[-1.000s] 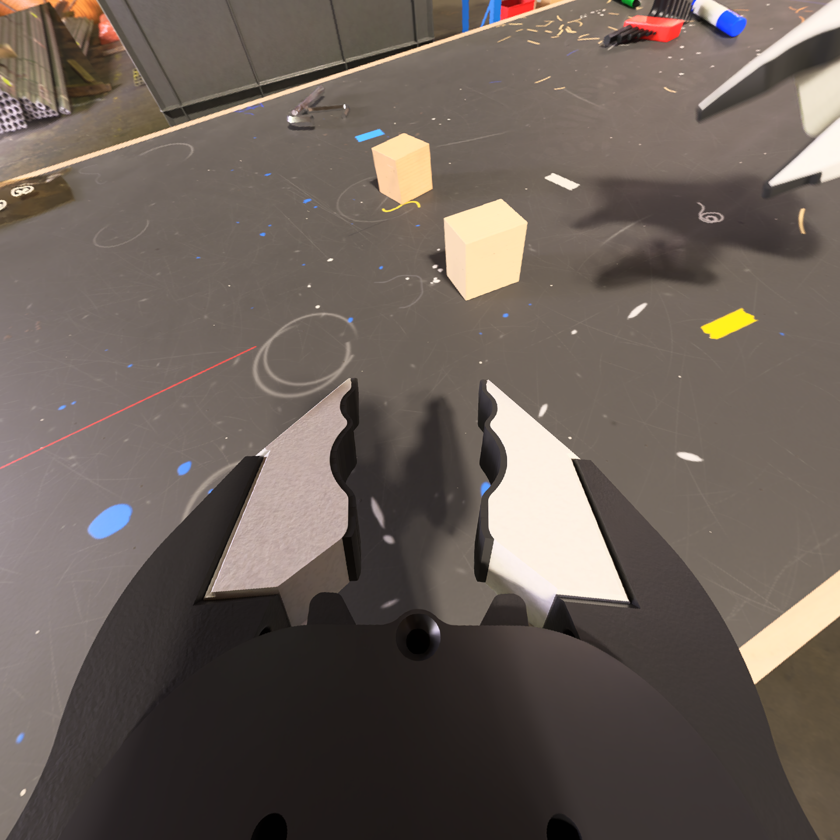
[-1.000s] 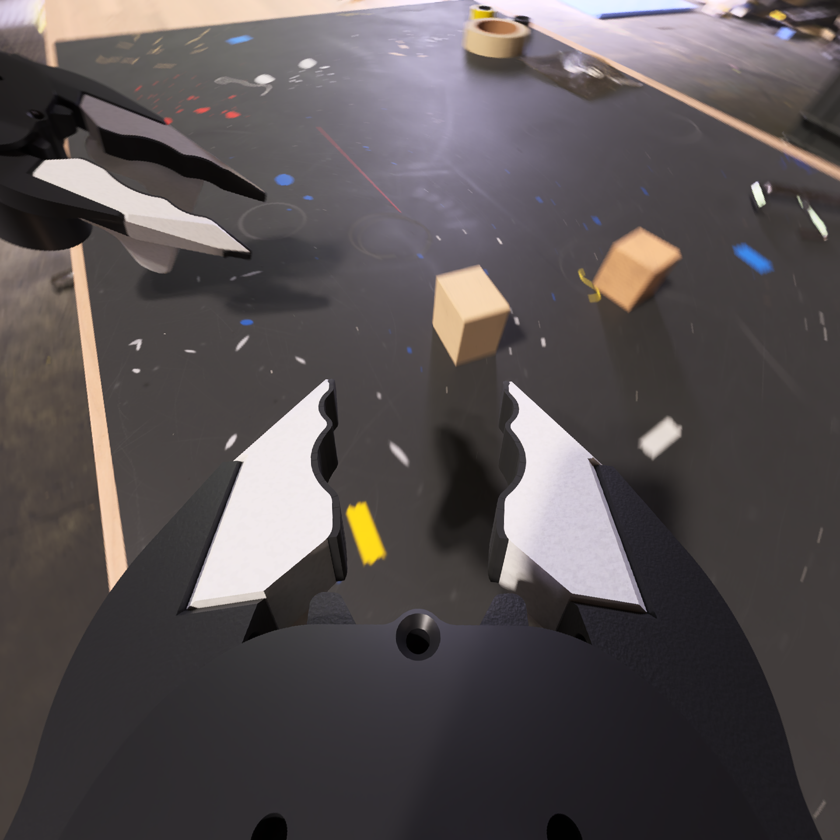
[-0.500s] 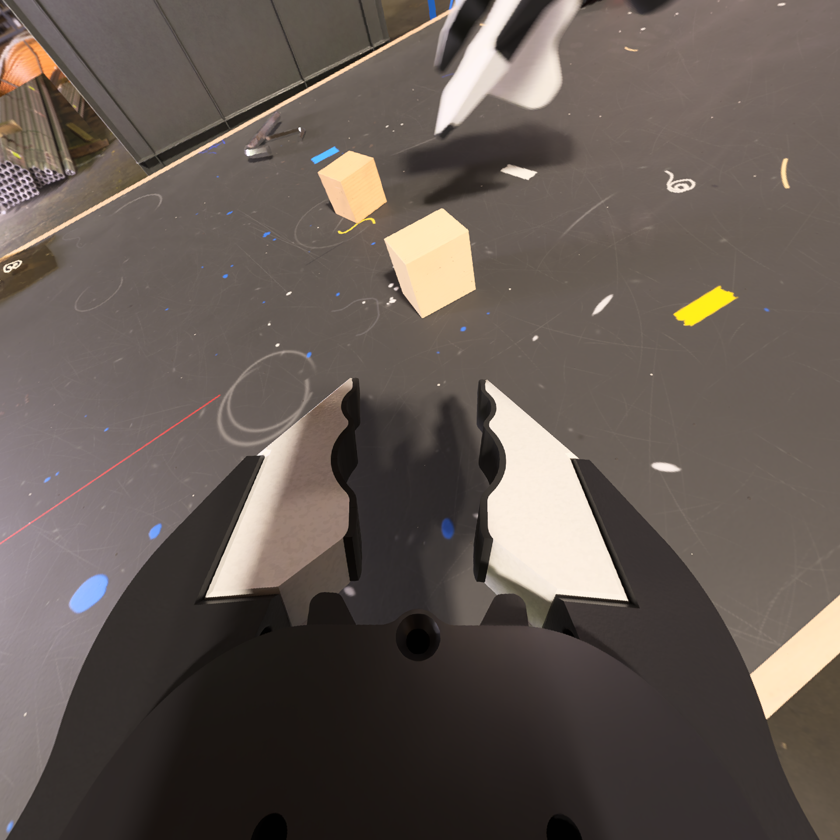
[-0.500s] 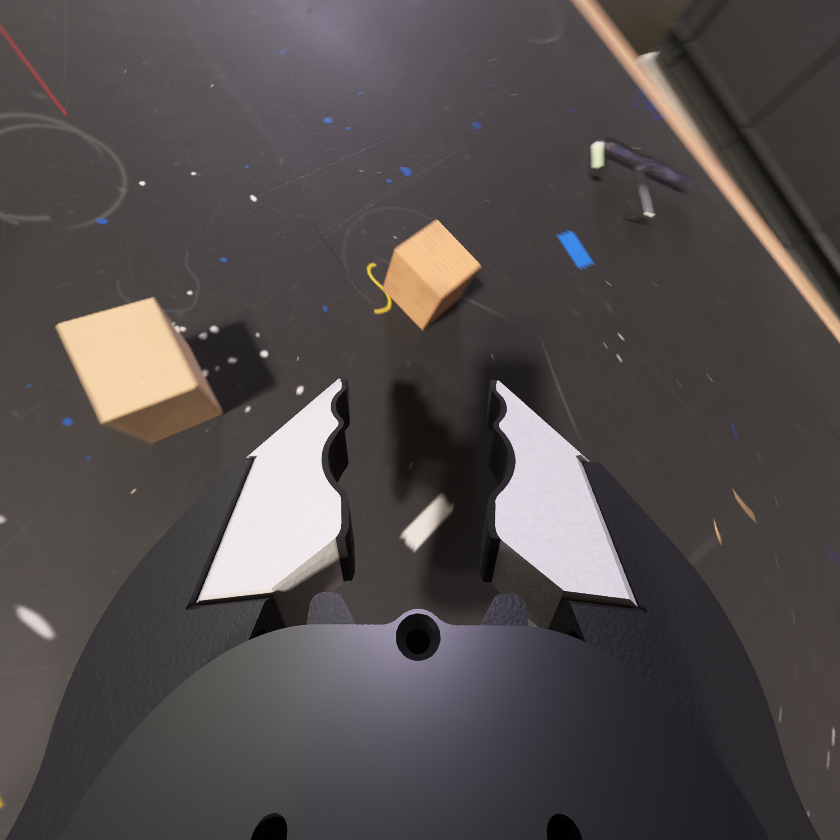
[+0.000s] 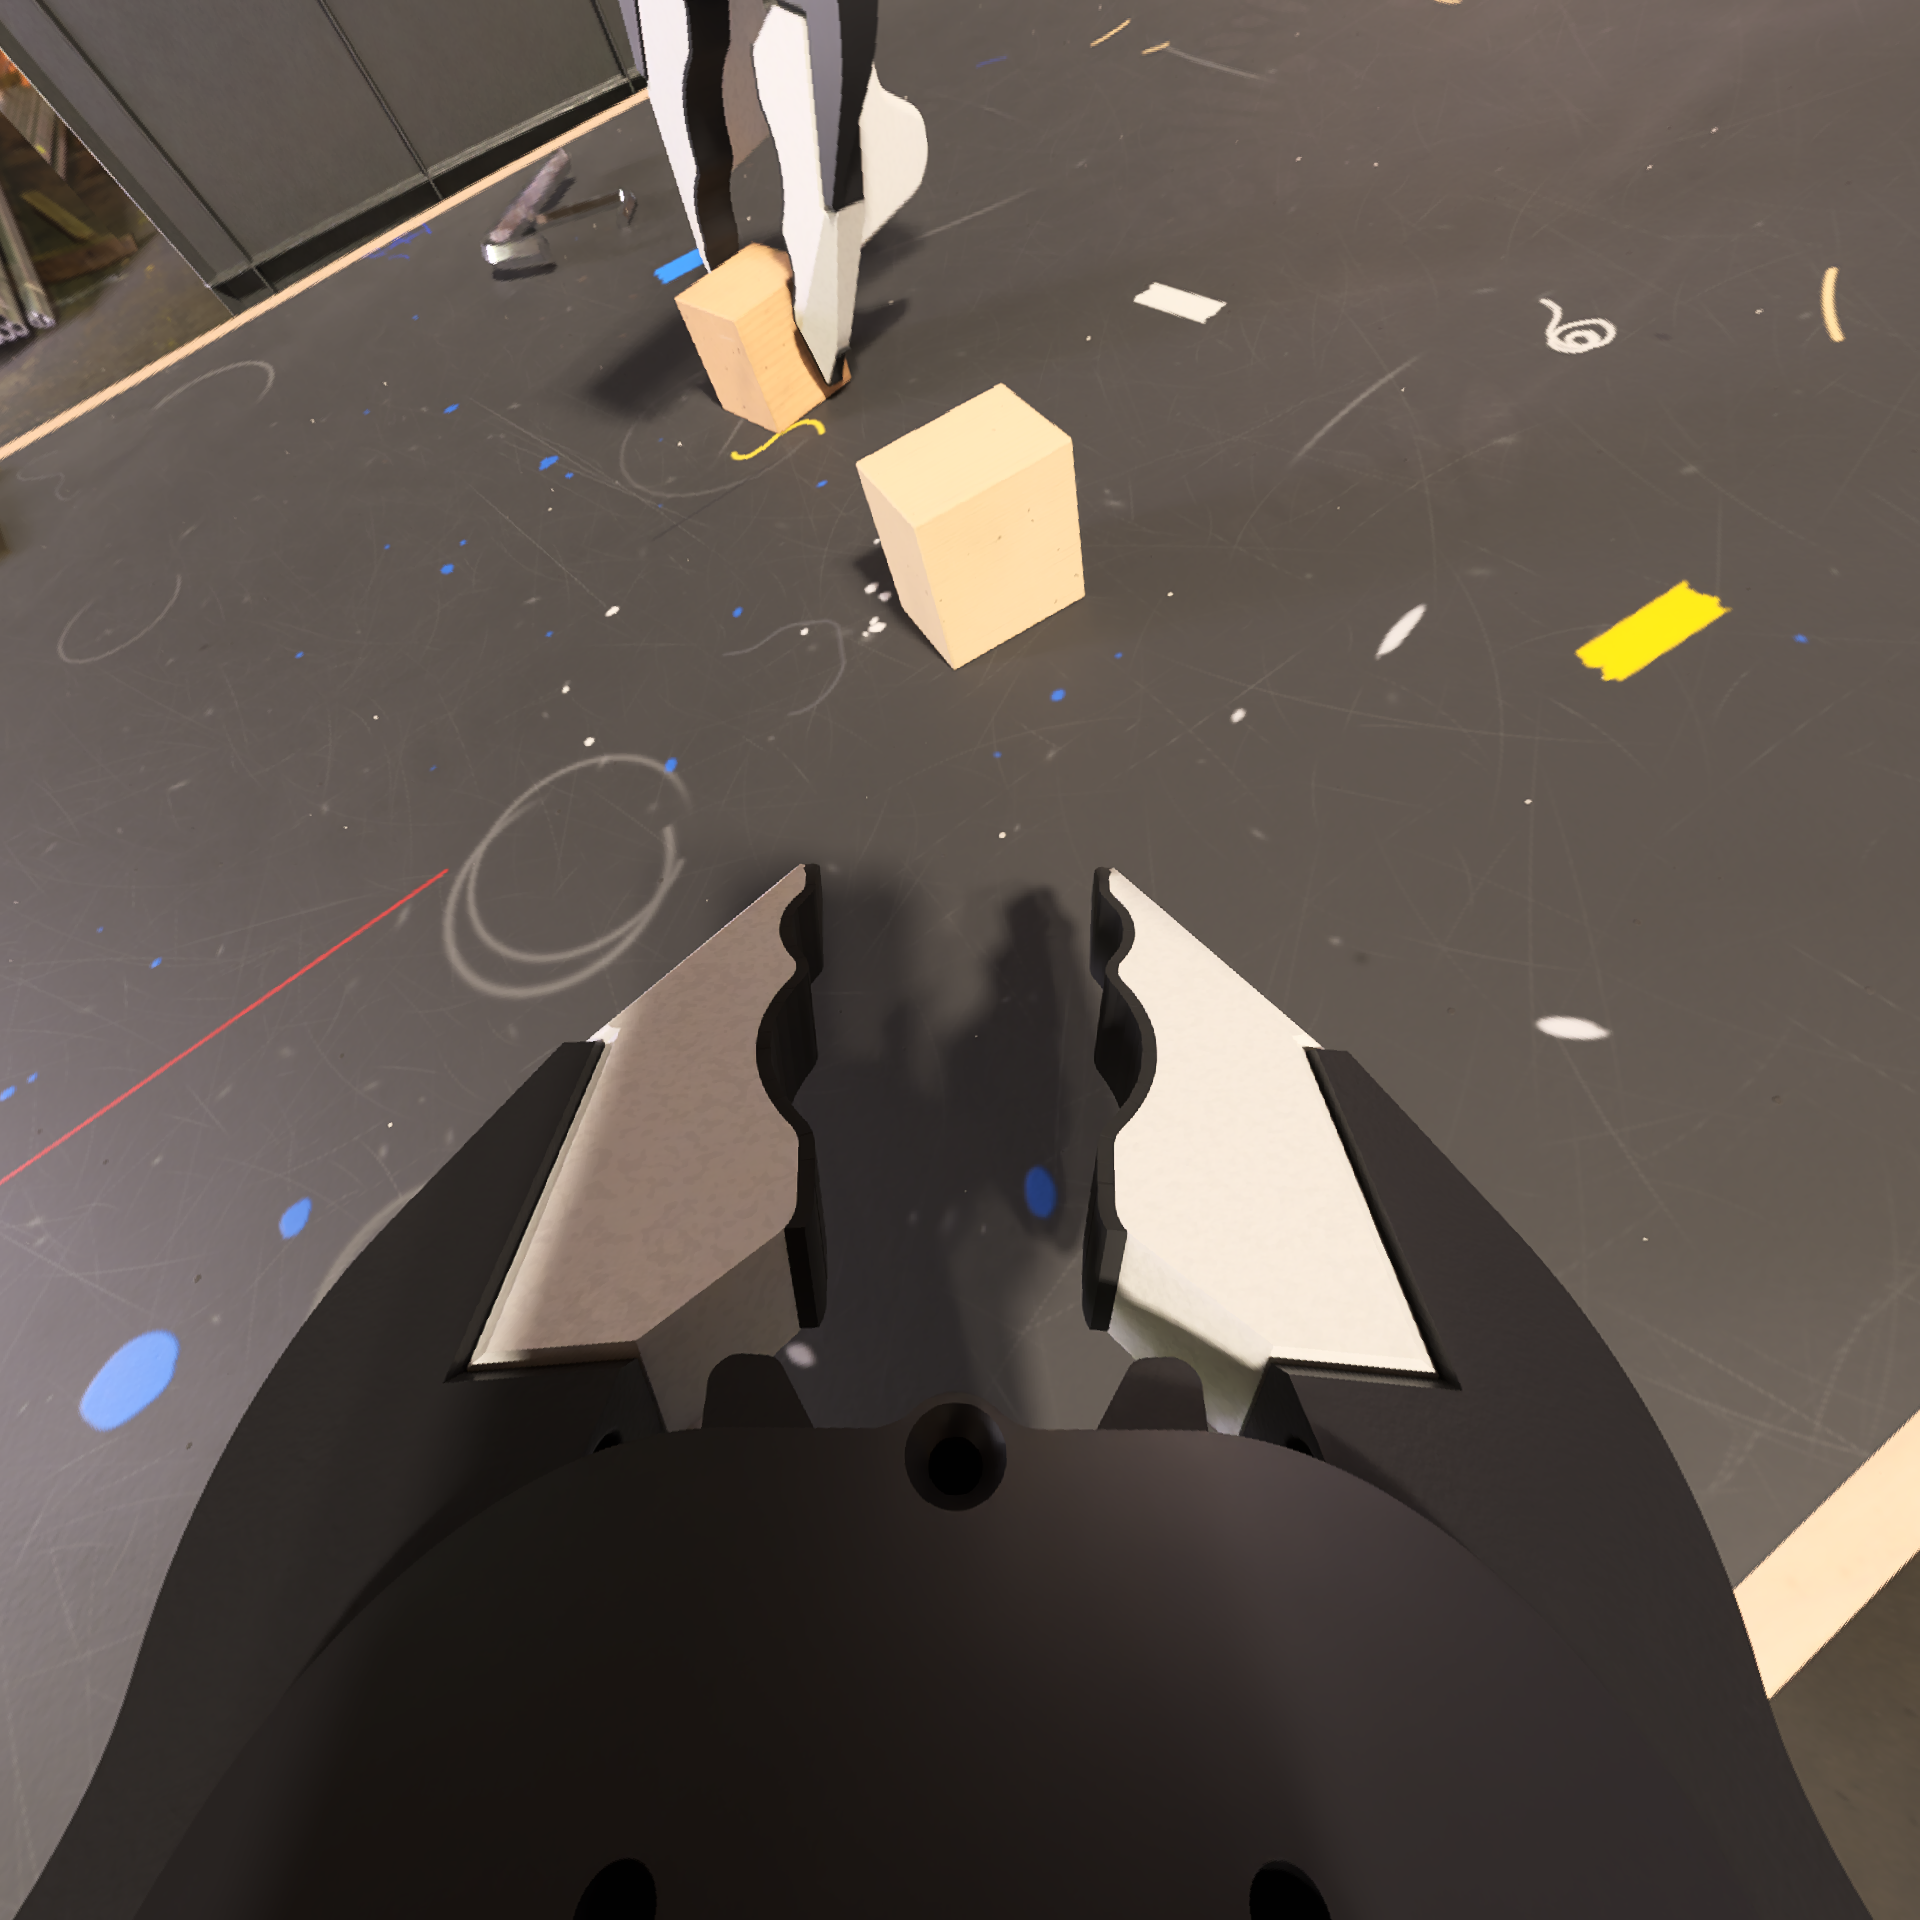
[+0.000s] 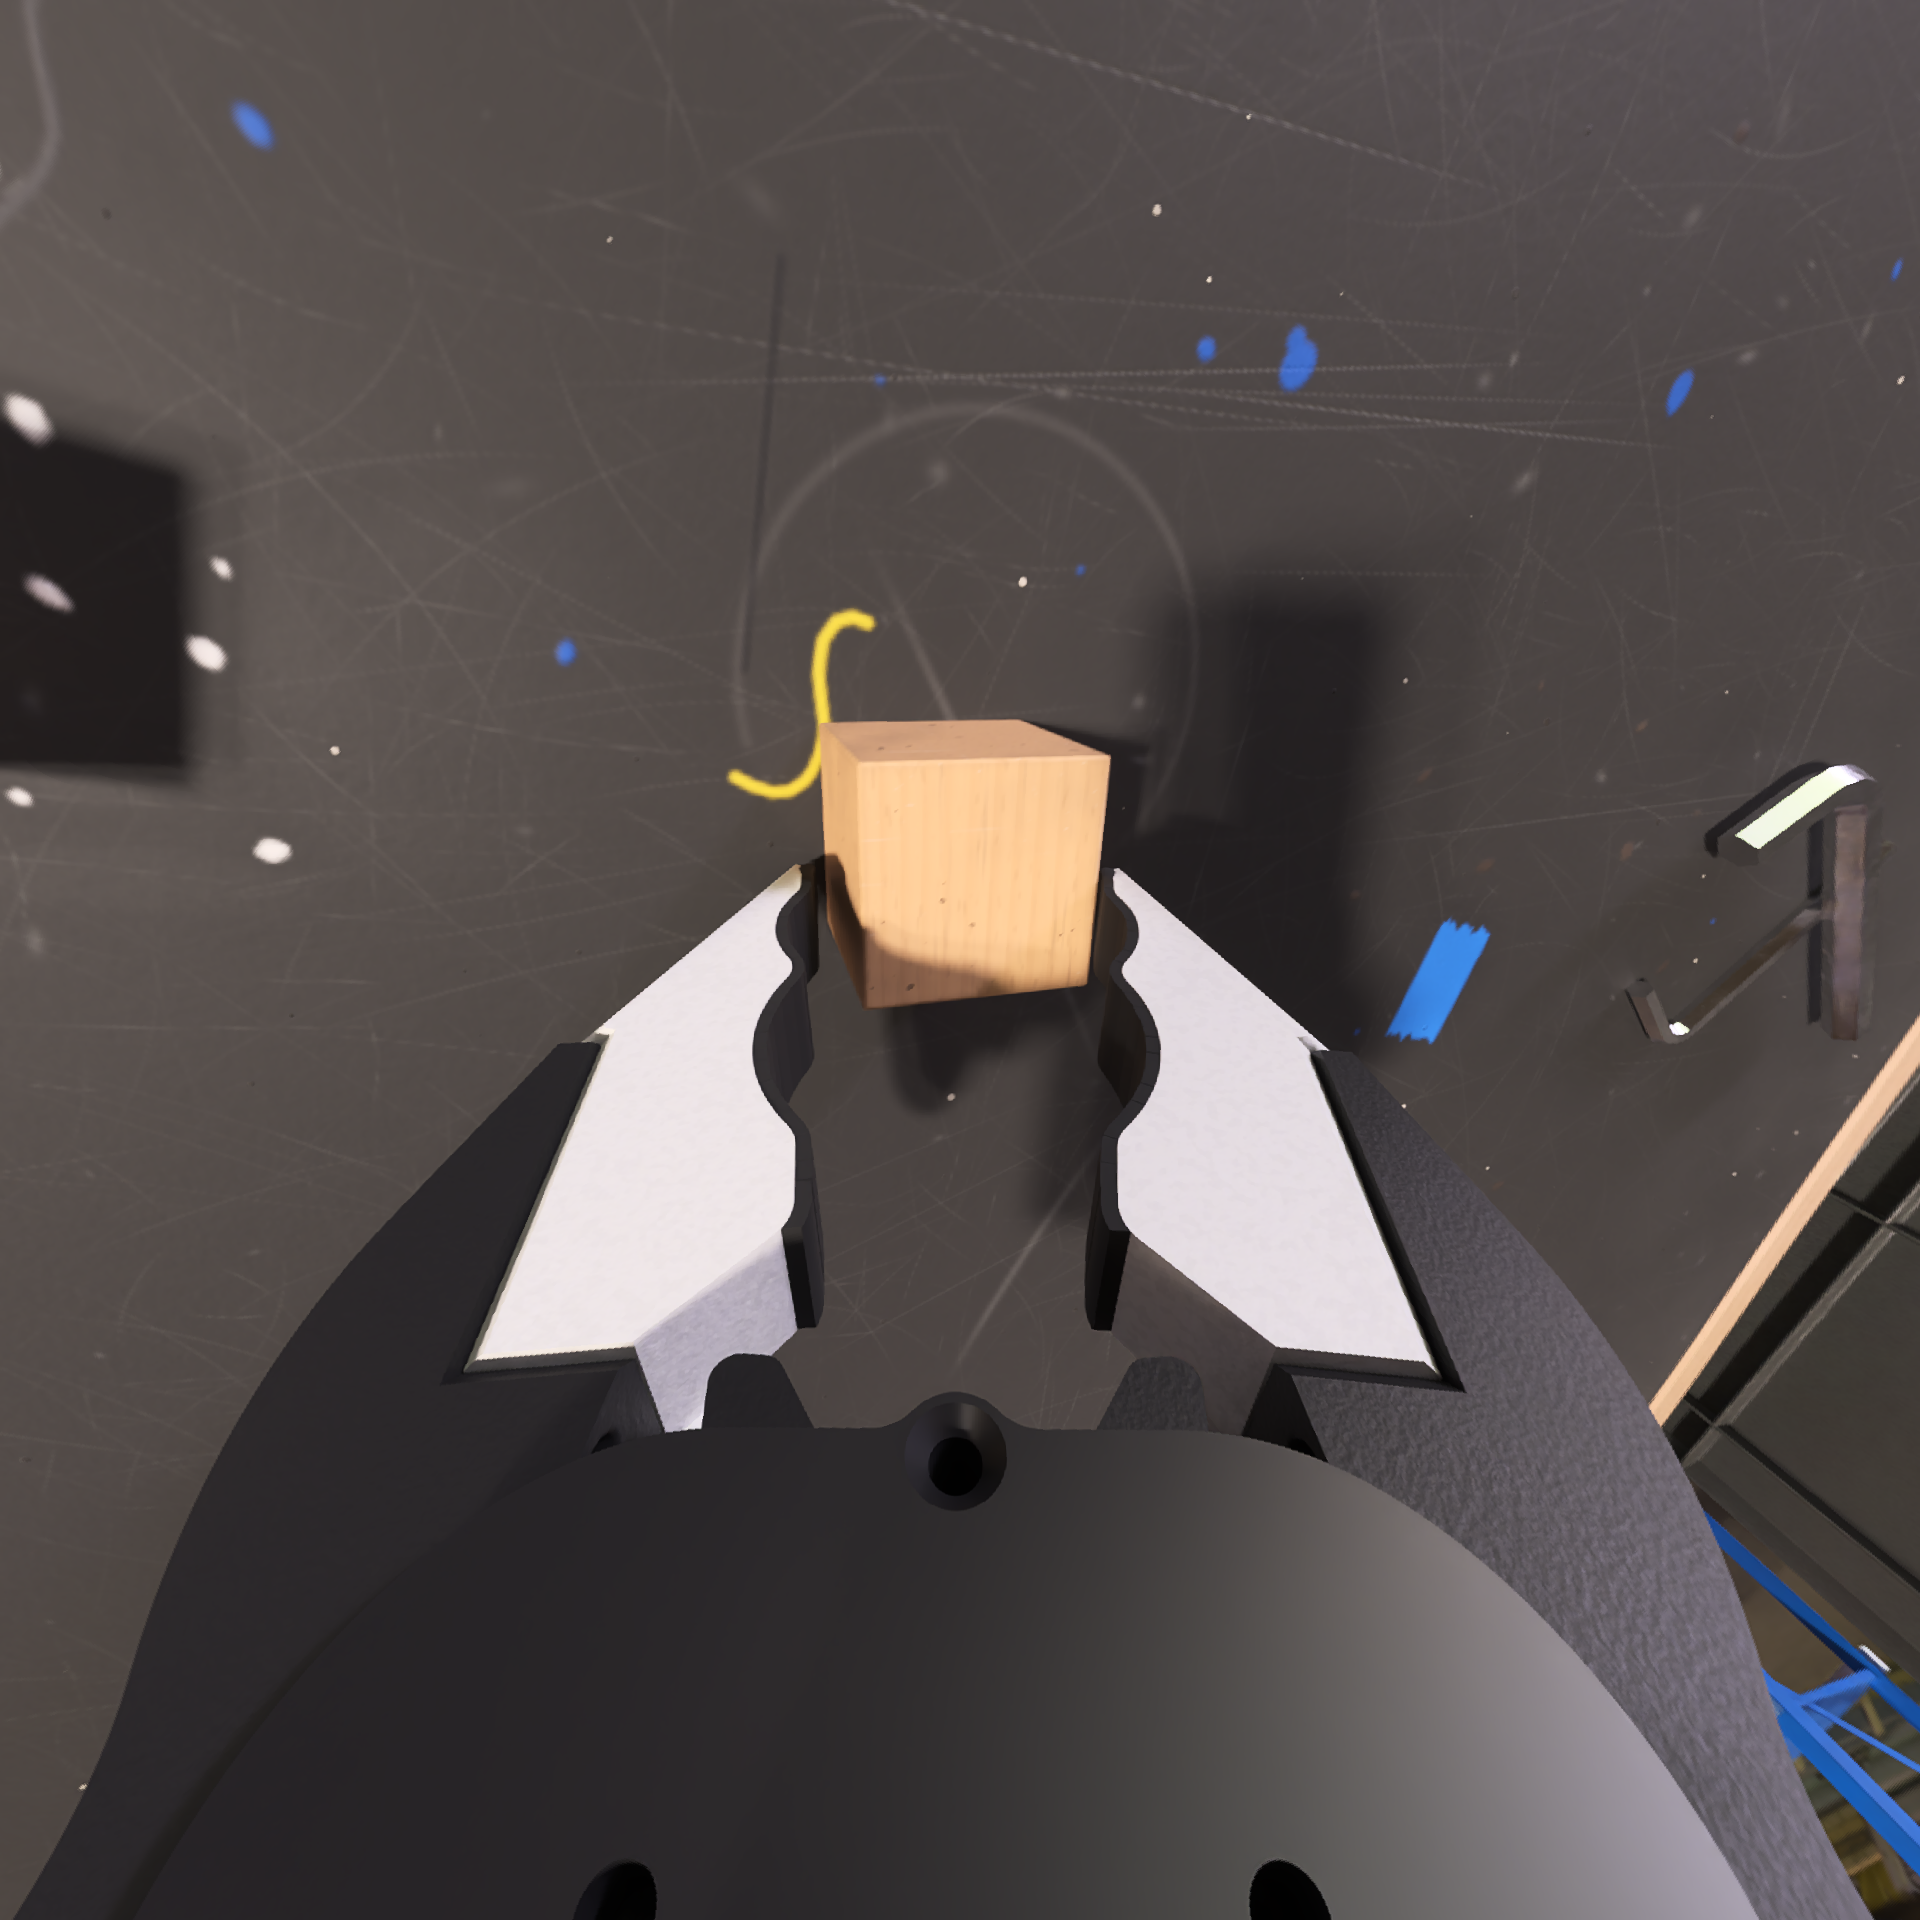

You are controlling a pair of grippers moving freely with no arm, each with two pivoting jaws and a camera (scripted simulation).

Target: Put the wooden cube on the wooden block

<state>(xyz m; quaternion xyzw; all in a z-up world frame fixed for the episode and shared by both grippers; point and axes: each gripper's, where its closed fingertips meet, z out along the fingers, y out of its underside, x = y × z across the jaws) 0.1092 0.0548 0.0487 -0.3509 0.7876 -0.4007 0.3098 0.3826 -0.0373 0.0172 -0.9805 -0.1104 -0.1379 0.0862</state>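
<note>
The wooden cube (image 6: 966, 862) sits on the dark table between the fingertips of my right gripper (image 6: 956, 878). The jaws stand open, one on each side of the cube, close to its faces. In the left wrist view the cube (image 5: 753, 338) is far off with the right gripper's white fingers (image 5: 821, 208) coming down around it. The paler, larger wooden block (image 5: 971, 525) stands just right of and nearer than the cube. My left gripper (image 5: 954, 883) is open and empty, hovering over the table short of the block. The block is outside the right wrist view.
A metal tool (image 6: 1787, 894) and a blue tape strip (image 6: 1439, 982) lie right of the cube, a yellow string (image 6: 821, 717) beside it. Yellow tape (image 5: 1652, 629) lies right of the block. The table's edge (image 5: 1829, 1558) runs at the near right; grey cabinets (image 5: 312, 125) stand behind.
My right gripper has swung over and come down onto the cube, so its fingers now sit on both sides of it. My left gripper has moved slightly and stays open.
</note>
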